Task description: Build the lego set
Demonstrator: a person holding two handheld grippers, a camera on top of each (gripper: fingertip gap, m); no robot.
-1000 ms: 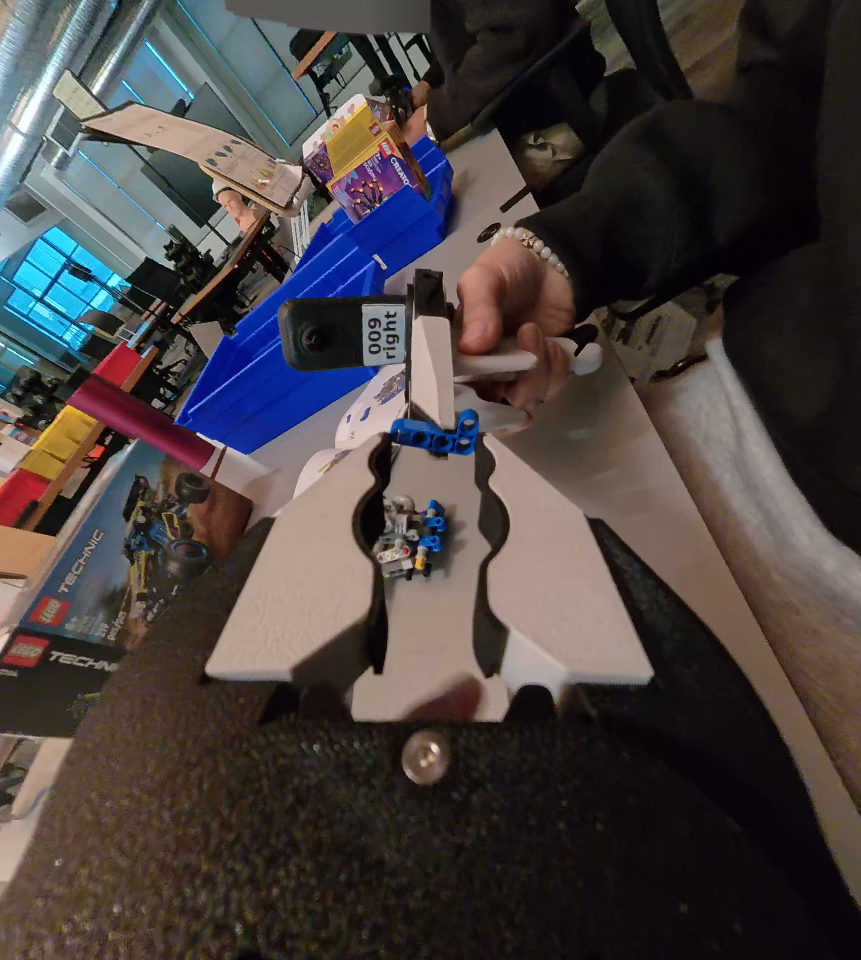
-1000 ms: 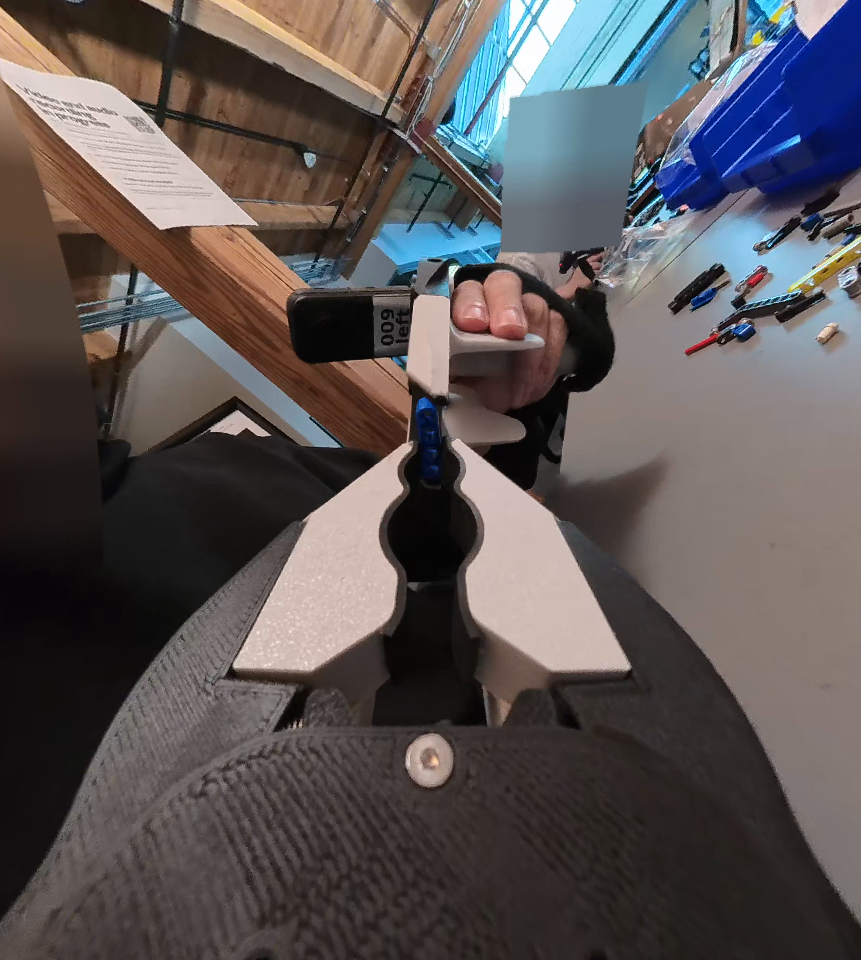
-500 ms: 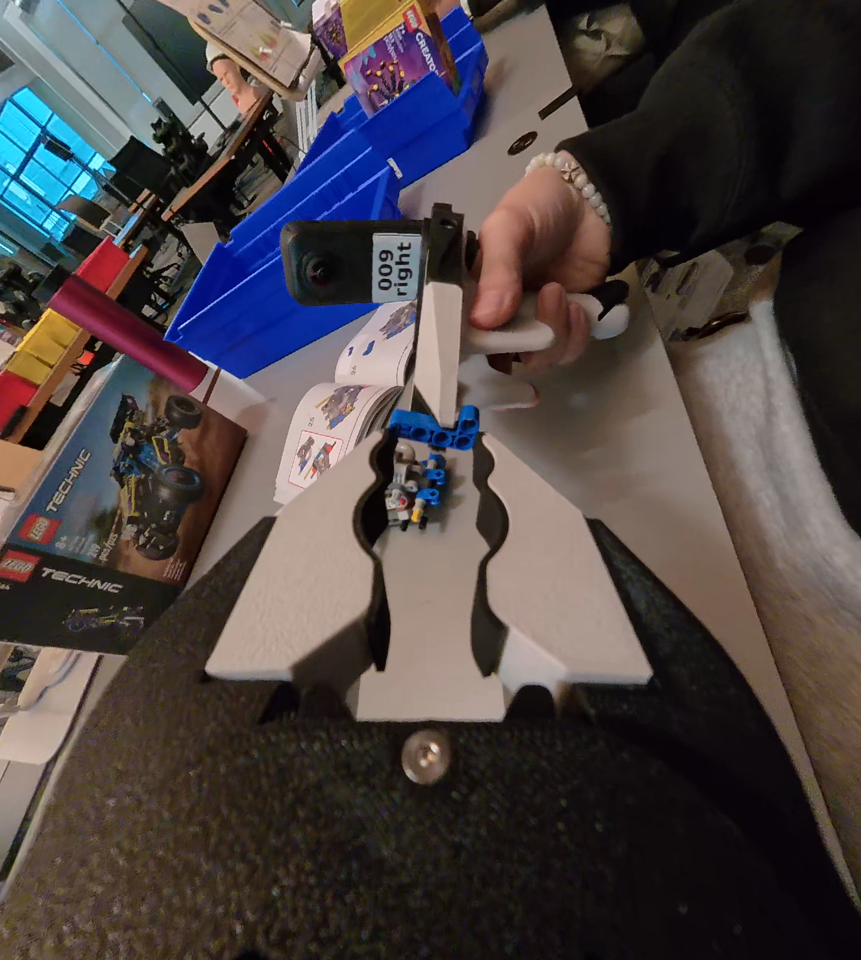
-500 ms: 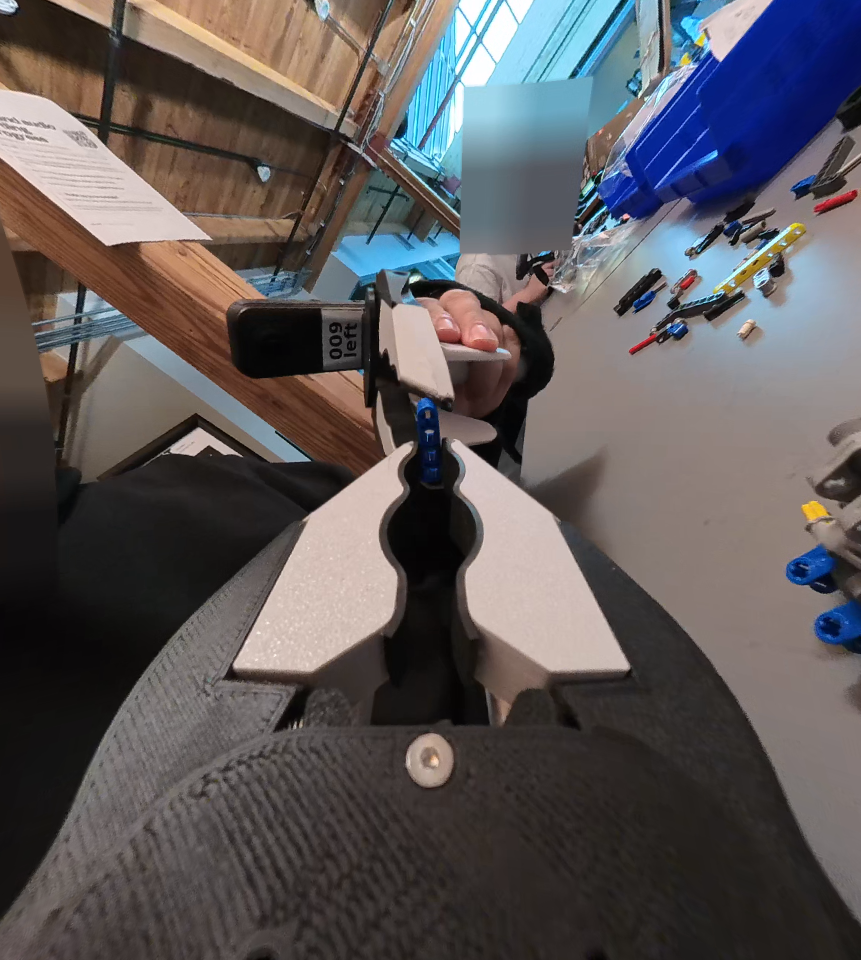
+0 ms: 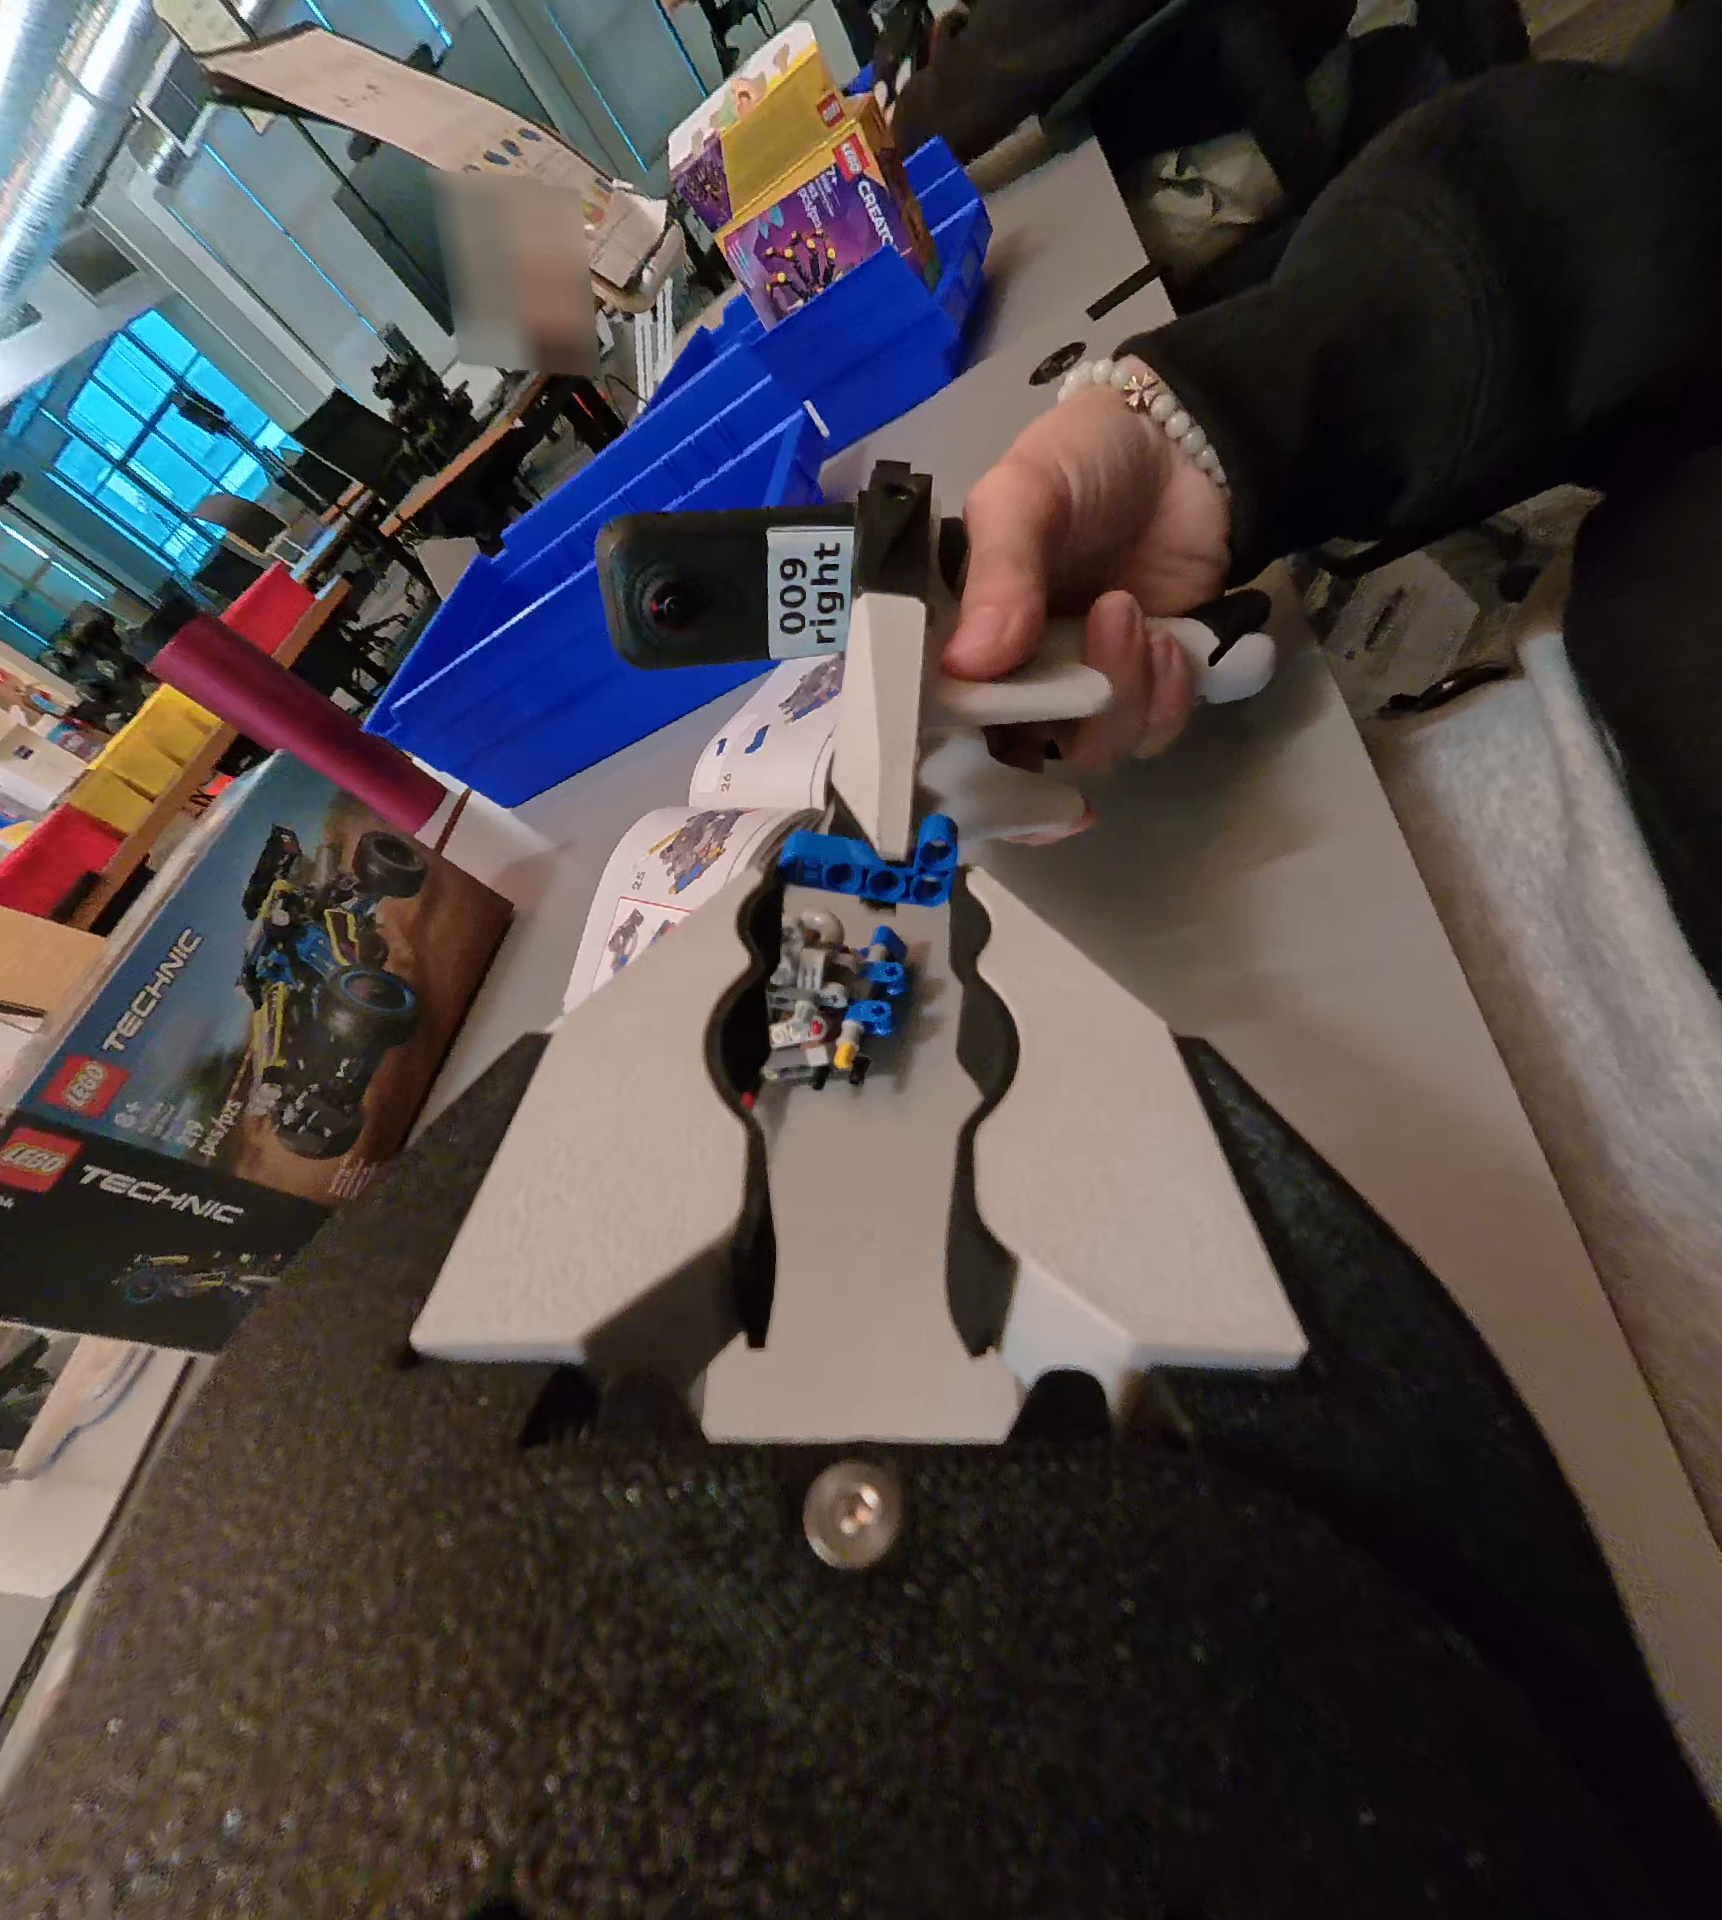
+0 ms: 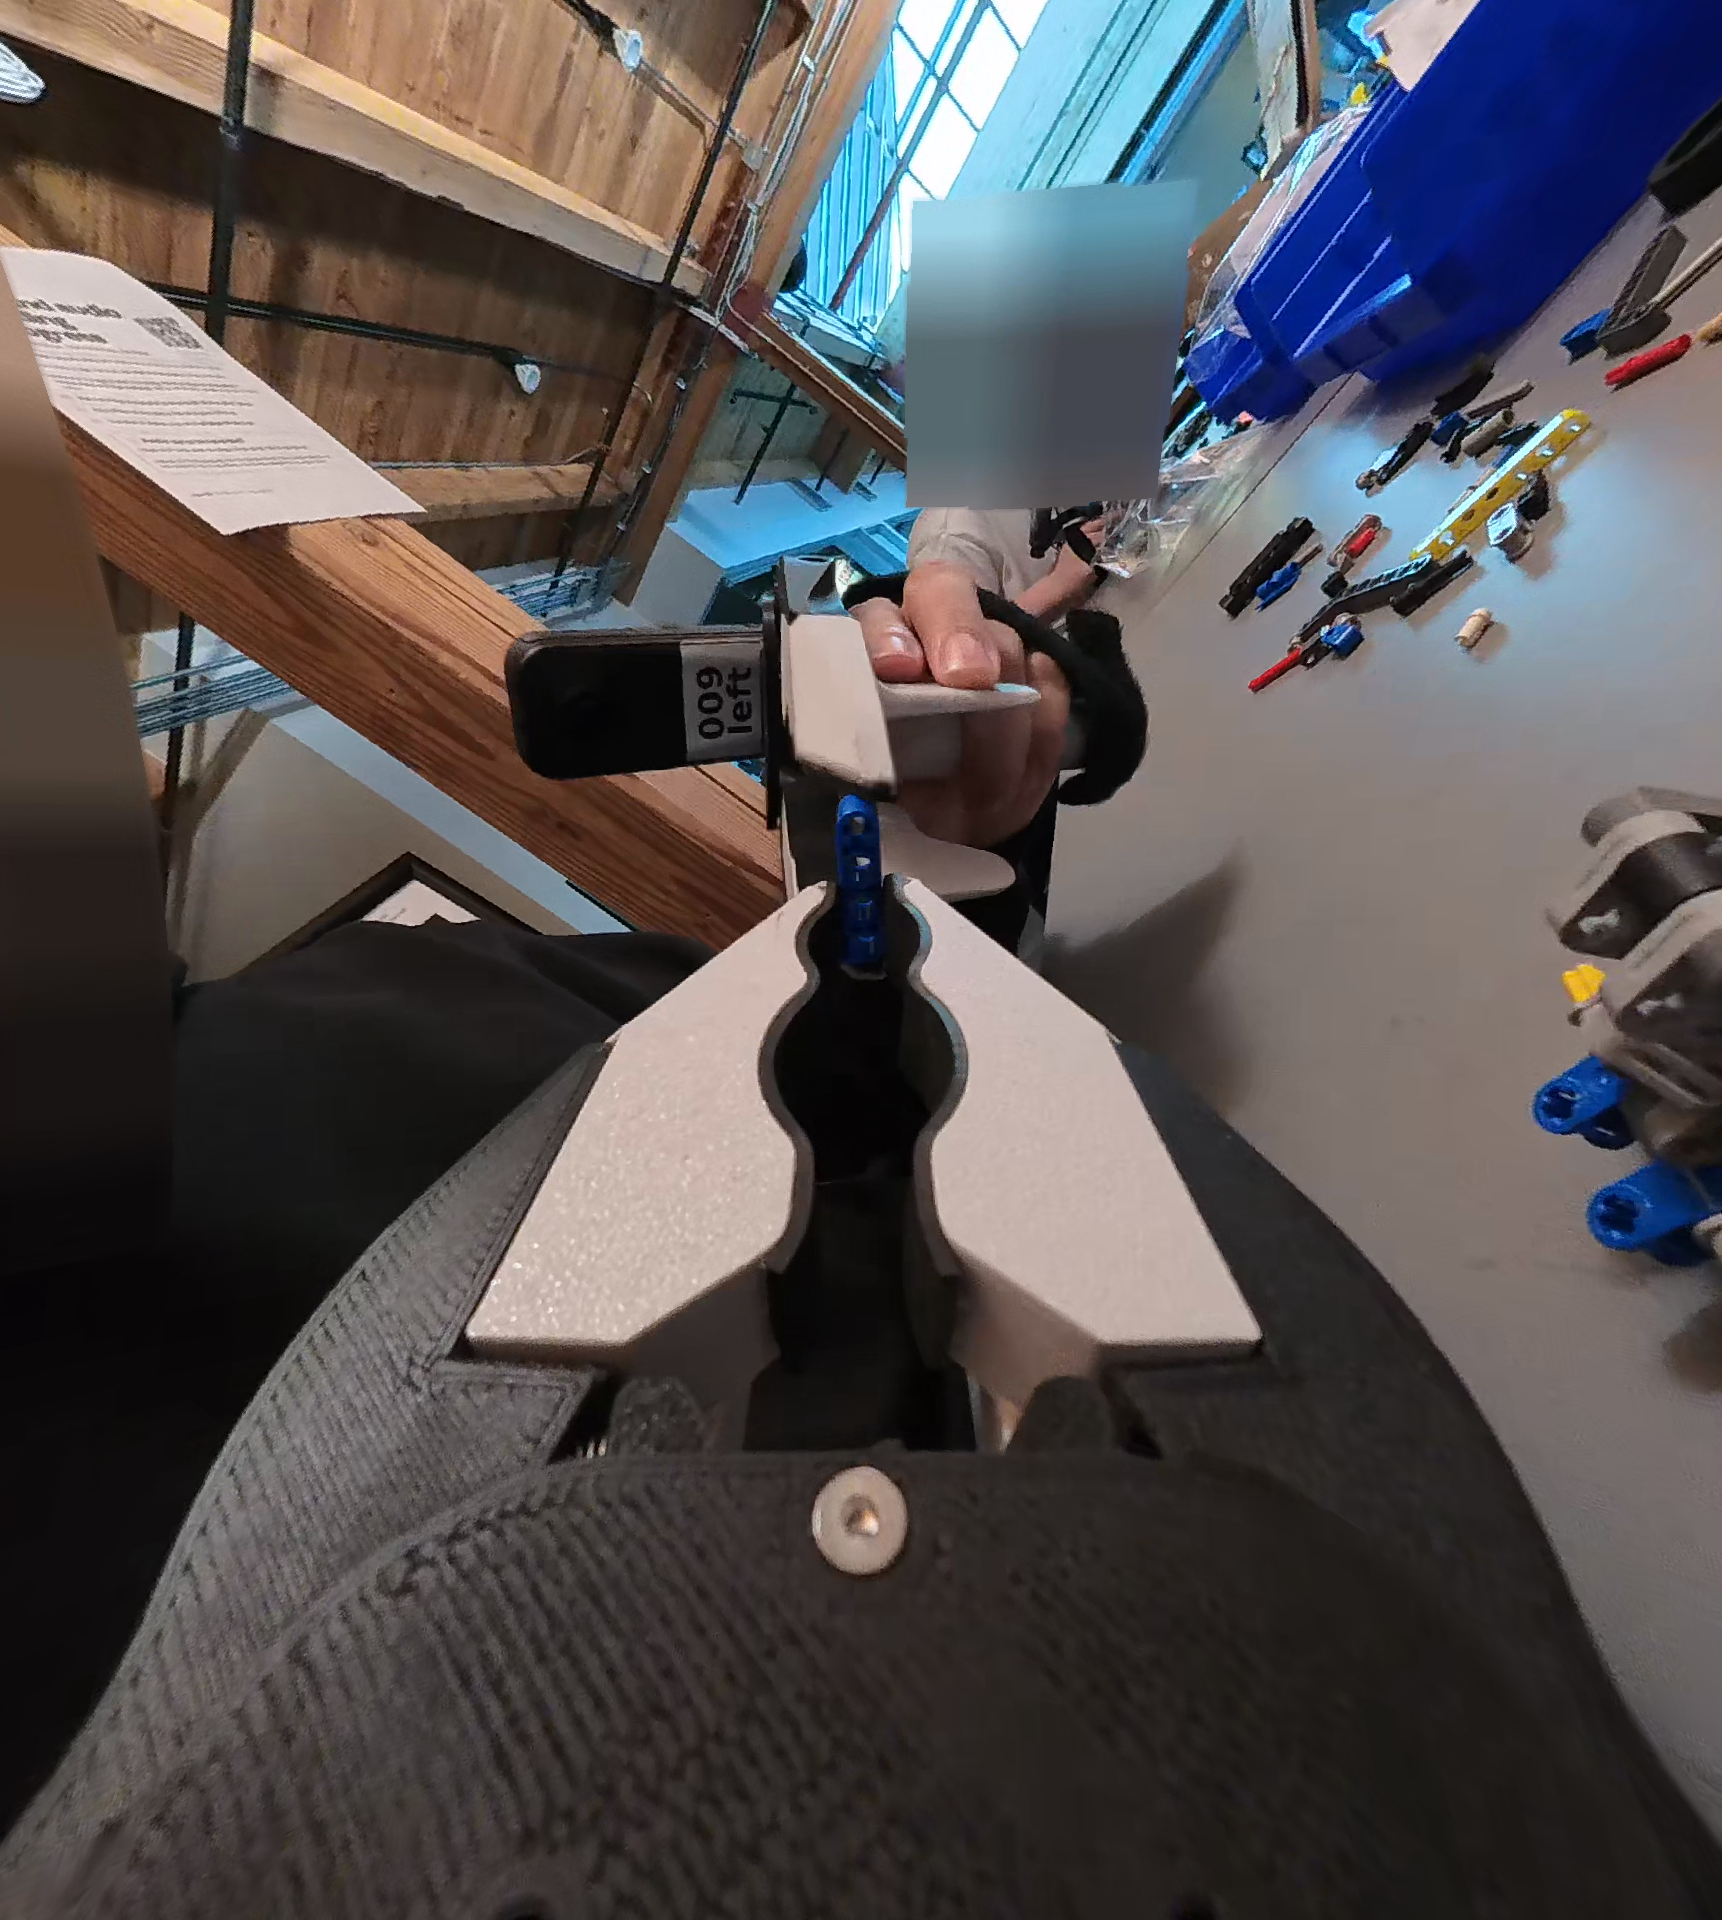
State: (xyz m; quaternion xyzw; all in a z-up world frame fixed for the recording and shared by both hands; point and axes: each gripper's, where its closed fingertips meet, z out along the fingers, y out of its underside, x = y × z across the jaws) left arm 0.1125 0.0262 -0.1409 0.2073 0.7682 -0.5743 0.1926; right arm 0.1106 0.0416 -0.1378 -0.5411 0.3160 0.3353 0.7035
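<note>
The blue beam [image 5: 867,871], a bent lego piece with a row of holes, sits pinched at the tips of my right gripper [image 6: 862,914], whose jaws are closed on it; in the right wrist view I see it edge-on, sticking up past the tips. My left gripper [image 5: 862,904] has its jaws spread wide apart, with nothing between them, and the beam hangs just beyond its tips. Through that gap, farther off on the grey table [image 5: 1252,935], lies the half-built grey and blue model [image 5: 831,997]; in the right wrist view it is near my right side, well apart from the beam. The two grippers face each other tip to tip, so there is little room ahead. The table around the model is bare. To the left of my left gripper lie the open instruction booklet [image 5: 670,883] and the lego box [image 5: 244,1039], with blue bins [image 5: 628,540] behind them. Loose pieces [image 6: 1408,540] are scattered at the far right of the table. My dark sleeve [image 5: 1459,312] borders the right edge.
</note>
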